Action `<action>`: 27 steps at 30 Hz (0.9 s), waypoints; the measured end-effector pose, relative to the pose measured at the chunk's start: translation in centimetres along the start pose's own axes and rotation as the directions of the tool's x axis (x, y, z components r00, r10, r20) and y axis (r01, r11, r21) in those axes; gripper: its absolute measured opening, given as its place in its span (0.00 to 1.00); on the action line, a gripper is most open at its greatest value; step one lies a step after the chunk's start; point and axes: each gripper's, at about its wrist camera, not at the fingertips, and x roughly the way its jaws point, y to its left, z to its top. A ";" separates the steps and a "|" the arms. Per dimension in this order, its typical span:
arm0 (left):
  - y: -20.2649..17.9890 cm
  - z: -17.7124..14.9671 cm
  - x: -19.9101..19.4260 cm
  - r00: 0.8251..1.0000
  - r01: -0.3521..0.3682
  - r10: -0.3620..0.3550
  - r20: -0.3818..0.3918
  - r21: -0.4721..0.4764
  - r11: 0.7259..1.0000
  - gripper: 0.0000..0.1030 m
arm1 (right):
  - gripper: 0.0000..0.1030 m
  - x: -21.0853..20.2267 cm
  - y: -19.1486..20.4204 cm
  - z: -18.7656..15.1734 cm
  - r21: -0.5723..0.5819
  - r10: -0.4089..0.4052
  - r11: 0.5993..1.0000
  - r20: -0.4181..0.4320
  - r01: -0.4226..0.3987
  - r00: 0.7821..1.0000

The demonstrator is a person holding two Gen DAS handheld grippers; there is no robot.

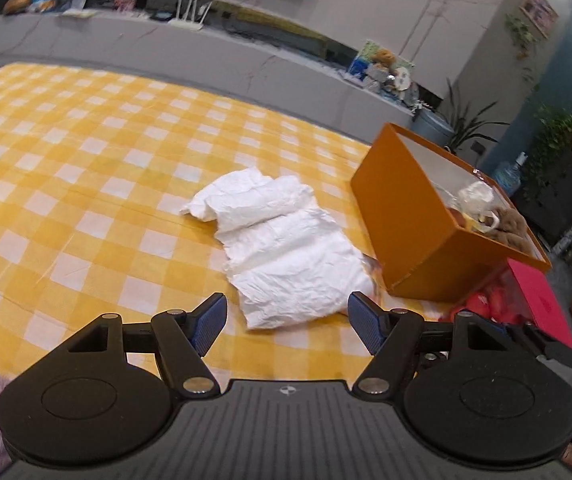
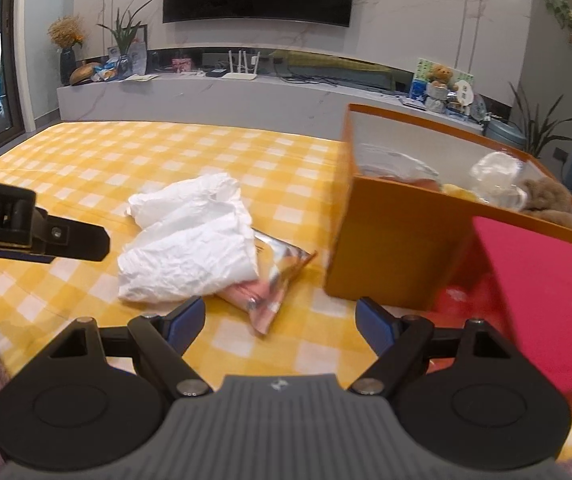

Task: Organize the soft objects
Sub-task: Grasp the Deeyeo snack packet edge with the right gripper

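Yellow checked cloth (image 1: pixel 86 184) lies bare beyond white garment (image 1: pixel 286 248).

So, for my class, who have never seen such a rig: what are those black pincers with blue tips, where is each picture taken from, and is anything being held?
A person carries one two-fingered tool in each hand, with a camera looking along its fingers. One picture looks over the left hand-held gripper, the other over the right hand-held gripper. Both stand open and hold nothing. On the yellow checked cloth lies a crumpled white cloth partly covering a shiny snack packet. Beside them stands an open orange box with soft toys inside, and a red box.
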 end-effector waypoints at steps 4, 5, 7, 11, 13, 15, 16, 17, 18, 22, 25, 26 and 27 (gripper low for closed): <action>-0.5 0.9 1.5 1.000 -0.005 0.006 -0.018 0.034 0.999 0.79 | 0.79 1.8 0.7 0.8 -0.046 0.006 0.999 -0.004 -0.007 1.000; -0.7 1.1 1.9 1.000 -0.007 0.007 -0.019 0.050 0.999 0.79 | 0.79 2.2 0.8 1.0 -0.051 0.010 0.999 -0.002 -0.010 1.000; -1.1 1.4 2.7 1.000 -0.010 0.012 -0.024 0.084 0.996 0.79 | 0.79 3.0 0.9 1.3 -0.061 0.017 0.998 -0.006 -0.017 1.000; -1.4 1.6 4.7 0.999 0.011 -0.006 -0.054 0.087 0.996 0.79 | 0.77 4.7 0.6 0.9 -0.071 0.038 0.997 -0.022 -0.040 0.999; -1.3 1.3 5.6 0.996 0.039 -0.033 -0.085 0.071 0.997 0.79 | 0.72 5.6 0.4 0.6 -0.062 0.046 0.997 -0.038 -0.049 0.998; -1.2 1.0 6.4 0.992 0.036 -0.029 -0.120 0.057 0.998 0.79 | 0.69 6.0 0.2 0.3 -0.040 0.069 0.997 -0.051 -0.071 0.996; -1.1 0.9 6.7 0.991 0.026 -0.020 -0.130 0.050 0.998 0.79 | 0.65 6.2 0.1 0.1 -0.031 0.079 0.996 -0.053 -0.081 0.995; -0.9 0.9 6.9 0.990 0.024 -0.018 -0.137 0.042 0.999 0.79 | 0.59 6.3 0.0 0.0 -0.028 0.089 0.996 -0.055 -0.090 0.995; -0.8 0.8 7.1 0.989 0.024 -0.019 -0.144 0.032 0.999 0.79 | 0.55 6.6 0.0 -0.1 -0.021 0.100 0.995 -0.059 -0.101 0.993; -0.9 0.6 7.5 0.986 0.009 -0.003 -0.165 0.038 0.999 0.79 | 0.31 7.2 -0.3 -0.5 0.011 0.123 0.992 -0.070 -0.123 0.990; -1.1 0.5 7.5 0.985 0.011 -0.003 -0.171 0.046 0.999 0.82 | 0.17 6.8 -0.4 -0.6 0.024 0.135 0.991 -0.054 -0.134 0.989; -1.1 0.5 7.6 0.985 0.011 -0.003 -0.173 0.046 0.999 0.82 | 0.15 6.7 -0.4 -0.7 0.029 0.135 0.991 -0.051 -0.134 0.990; -1.1 0.5 7.6 0.985 0.013 -0.005 -0.175 0.043 0.999 0.83 | 0.14 6.7 -0.5 -0.7 0.035 0.135 0.990 -0.049 -0.133 0.990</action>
